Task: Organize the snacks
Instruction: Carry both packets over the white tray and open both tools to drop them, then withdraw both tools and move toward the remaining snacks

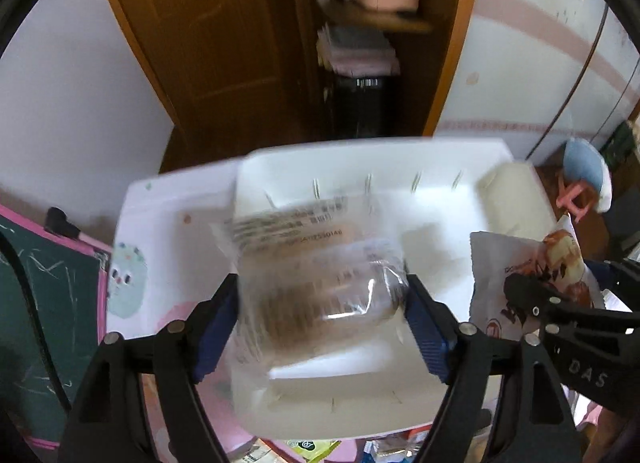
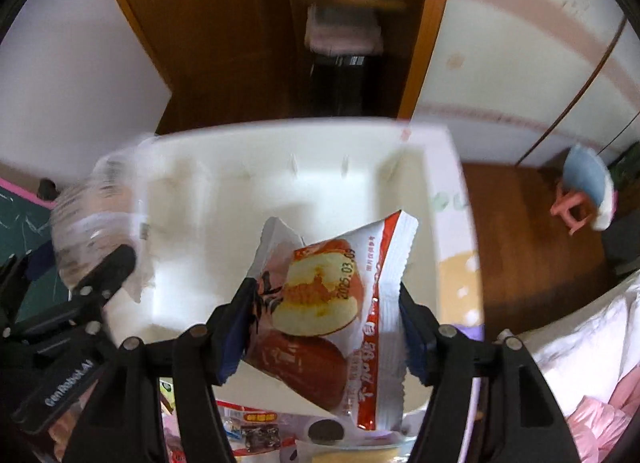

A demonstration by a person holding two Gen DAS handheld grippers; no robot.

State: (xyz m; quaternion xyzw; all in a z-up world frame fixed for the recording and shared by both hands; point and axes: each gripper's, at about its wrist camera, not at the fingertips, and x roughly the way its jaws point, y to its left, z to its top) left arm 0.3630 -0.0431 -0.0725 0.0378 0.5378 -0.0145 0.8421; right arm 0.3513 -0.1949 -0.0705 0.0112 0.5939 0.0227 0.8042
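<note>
A white plastic bin sits on a pastel-printed tabletop, its floor bare where it shows in both wrist views, slots lining its far wall at 12 o'clock. Left to right in the left wrist view: a green chalkboard with a pink frame stands at 9 o'clock beyond the table edge; at centre the left gripper is clenched on a clear-wrapped snack, a brown cake under a printed label, held over the bin's near left part and blurred. At 3 o'clock the right gripper pinches a red-and-white snack packet near the bin's right wall. In the right wrist view that gripper grips the packet by both sides, tilted, above the bin's near rim; more wrapped snacks lie on the table at 6 o'clock. The bin's middle is open between the two tools. Beyond the far rim a brown wooden door stands at 12 o'clock.
</note>
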